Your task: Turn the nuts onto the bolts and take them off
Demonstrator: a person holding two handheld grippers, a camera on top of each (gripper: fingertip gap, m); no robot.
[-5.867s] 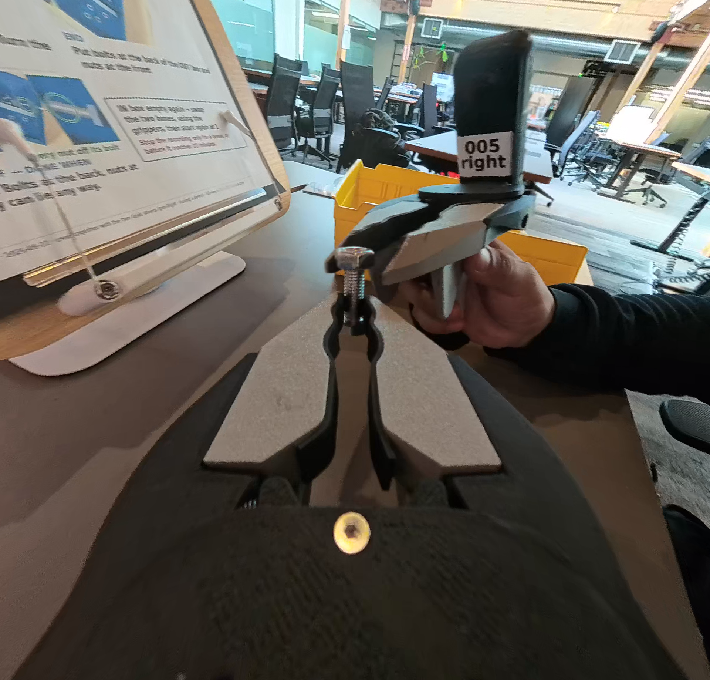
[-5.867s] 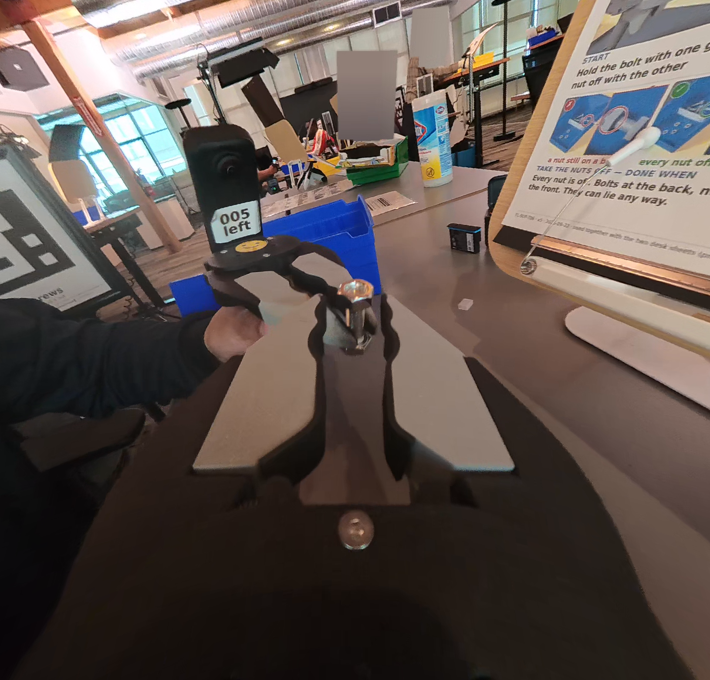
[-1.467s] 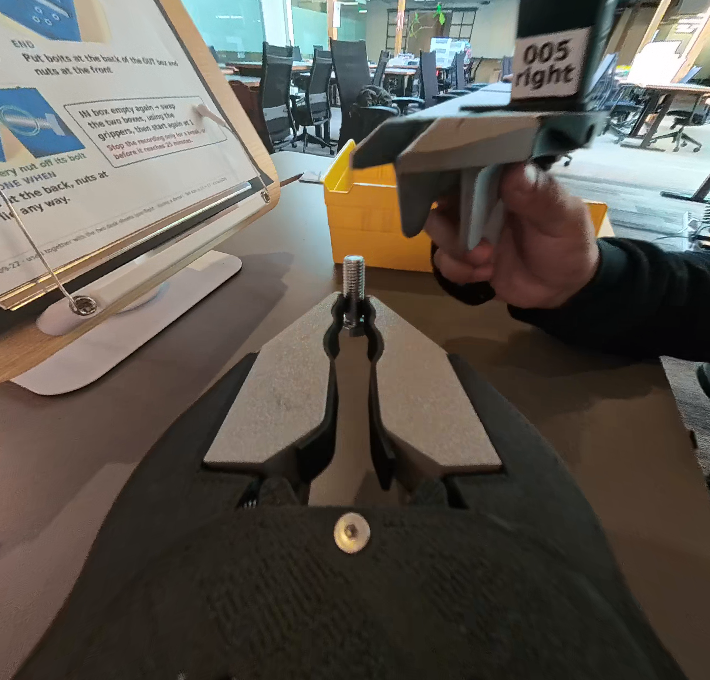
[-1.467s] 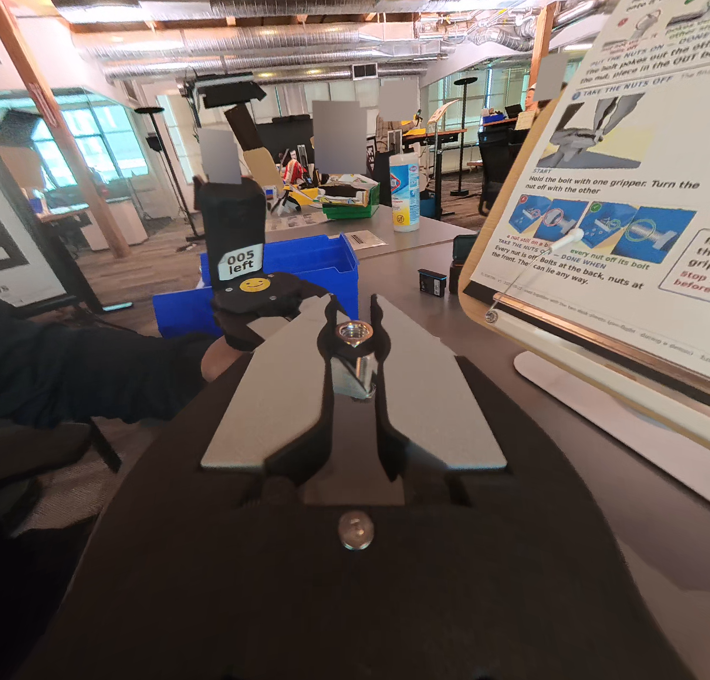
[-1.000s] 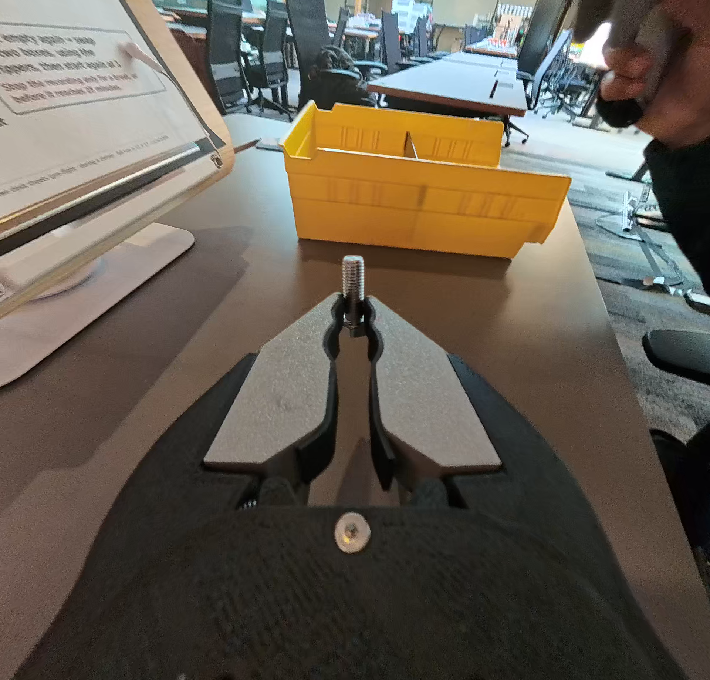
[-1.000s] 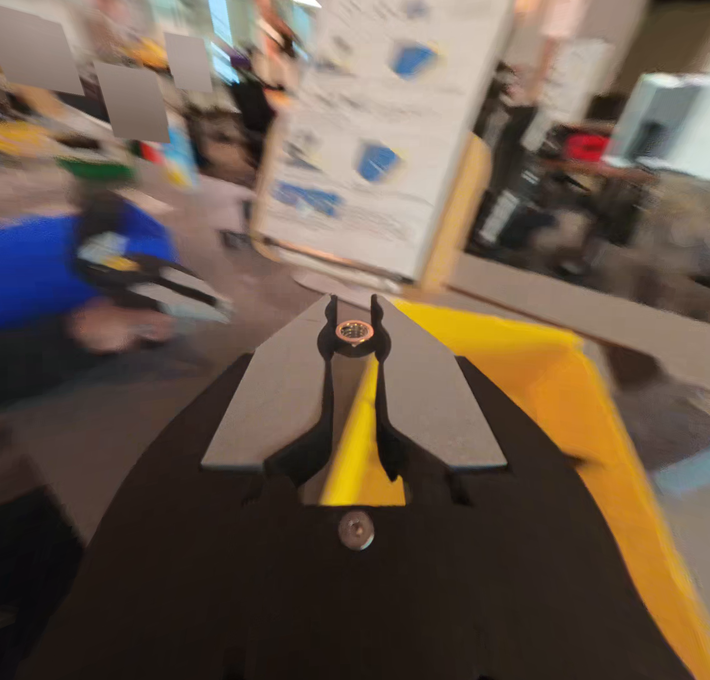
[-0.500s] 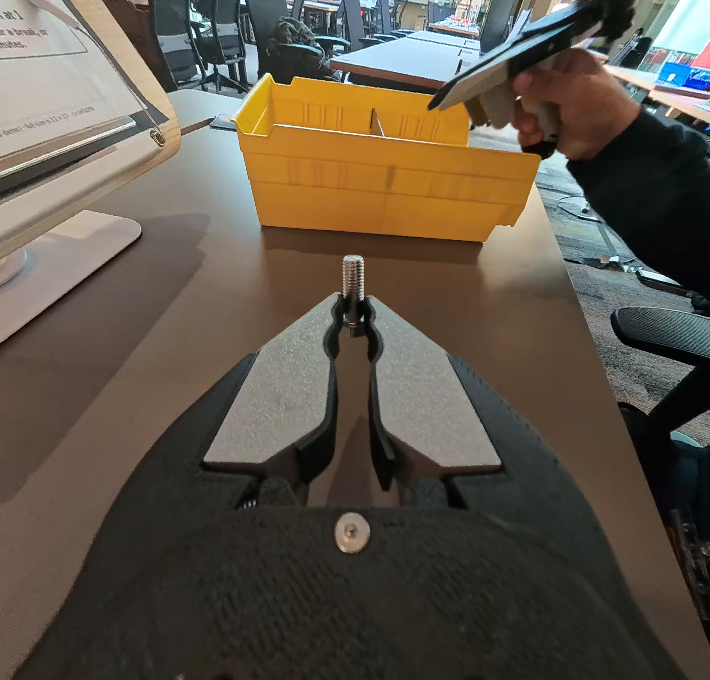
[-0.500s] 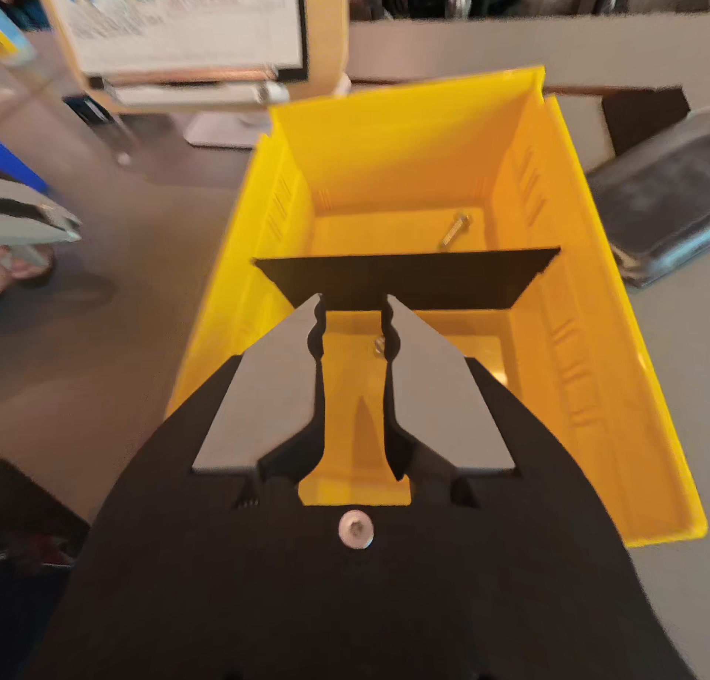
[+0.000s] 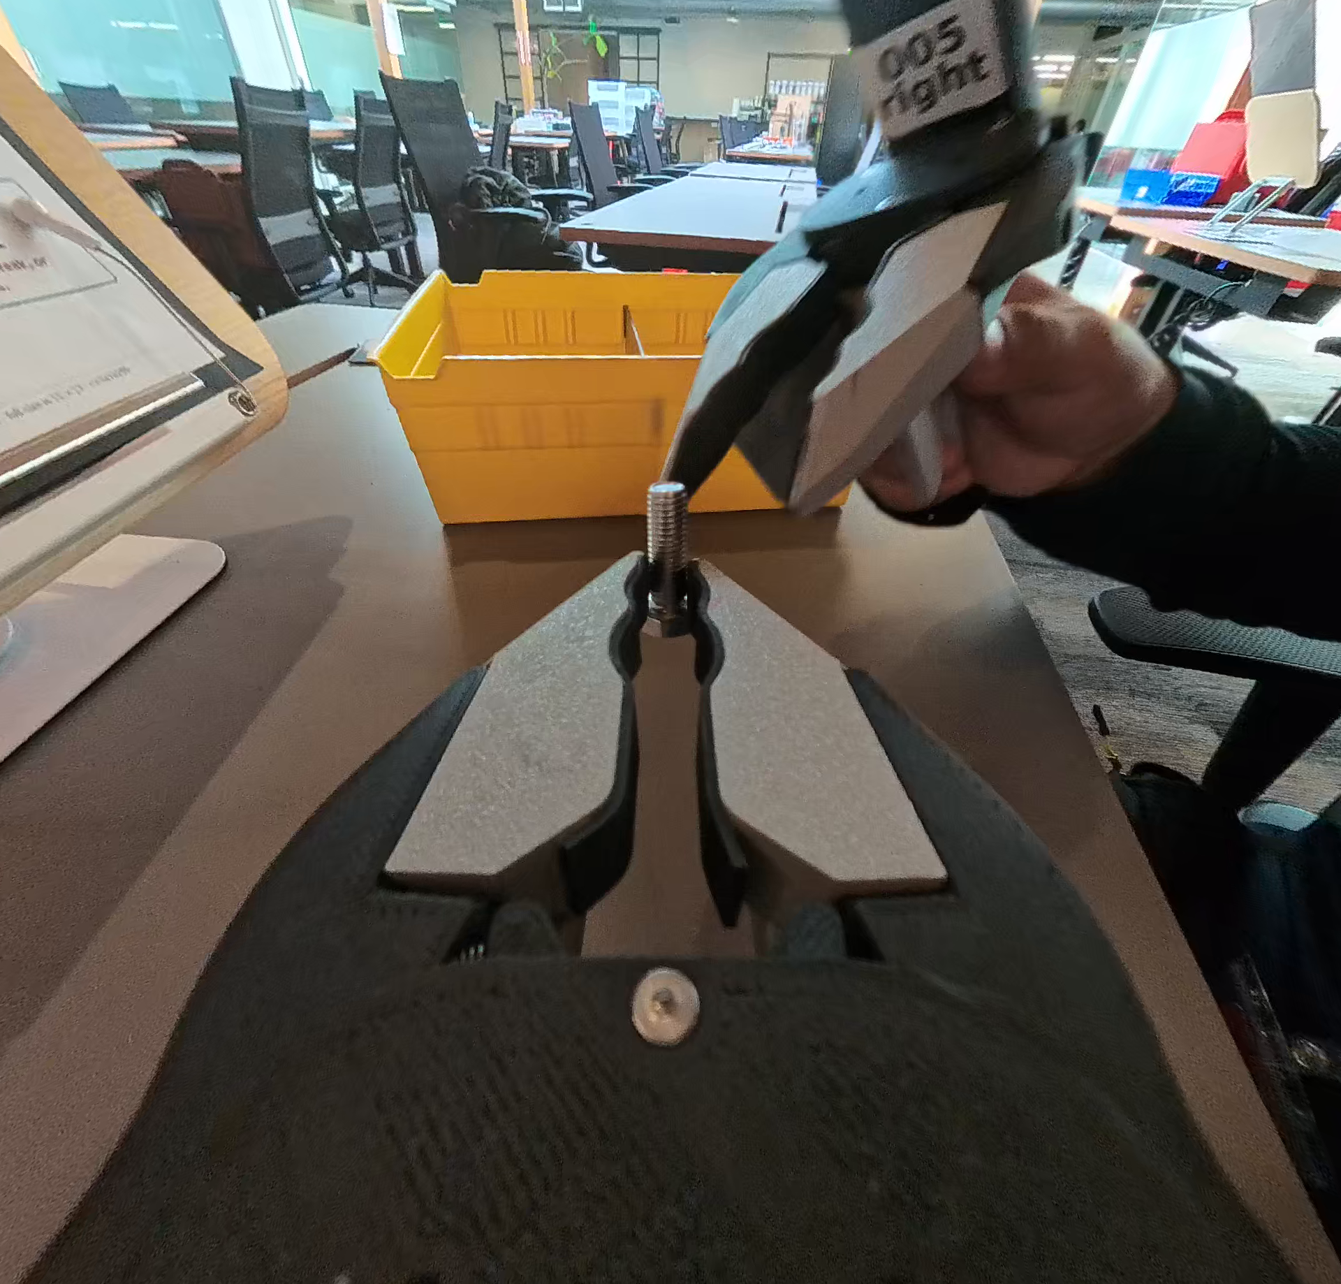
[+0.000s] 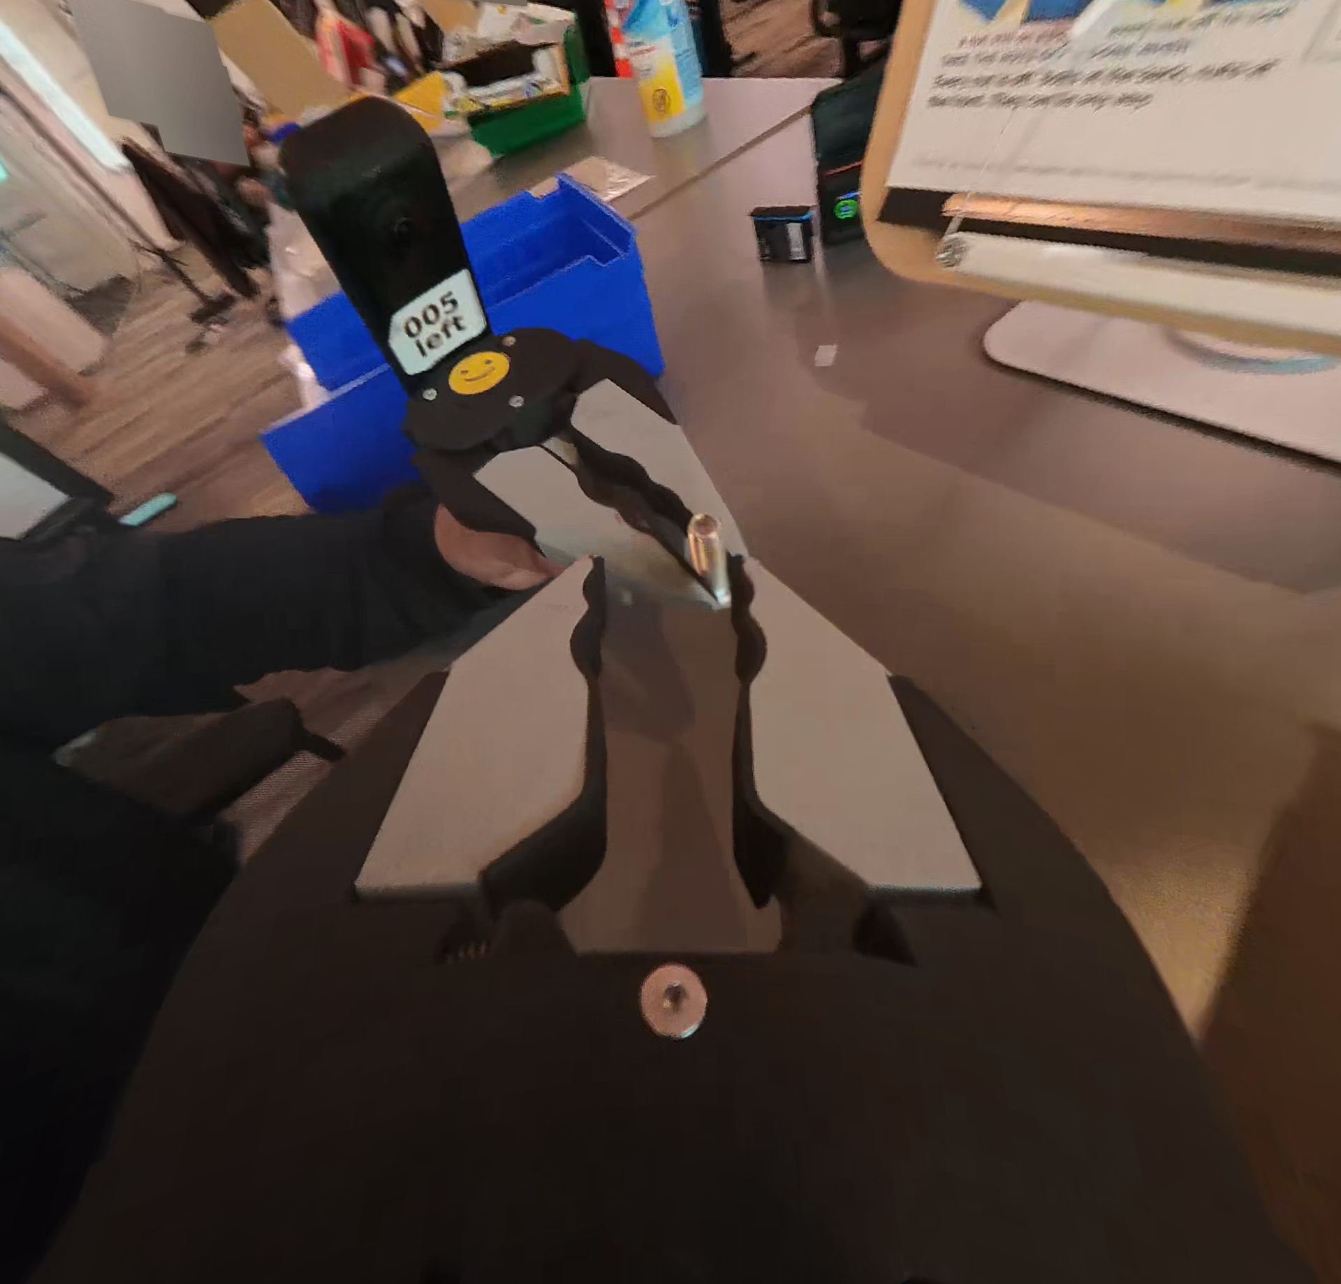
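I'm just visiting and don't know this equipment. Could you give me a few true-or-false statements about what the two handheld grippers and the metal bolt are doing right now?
1. The left gripper is clamped on the silver threaded metal bolt, which points up. True.
2. A nut sits on the bolt's upper threads. False: the threads showing above the gripper are bare.
3. The right gripper is open and carries nothing. True.
4. The yellow plastic bin lies between the left gripper and the camera. False: it stands on the brown table beyond the bolt.
5. The right gripper hangs far from the bolt. False: its fingers come down right at the bolt's top end.
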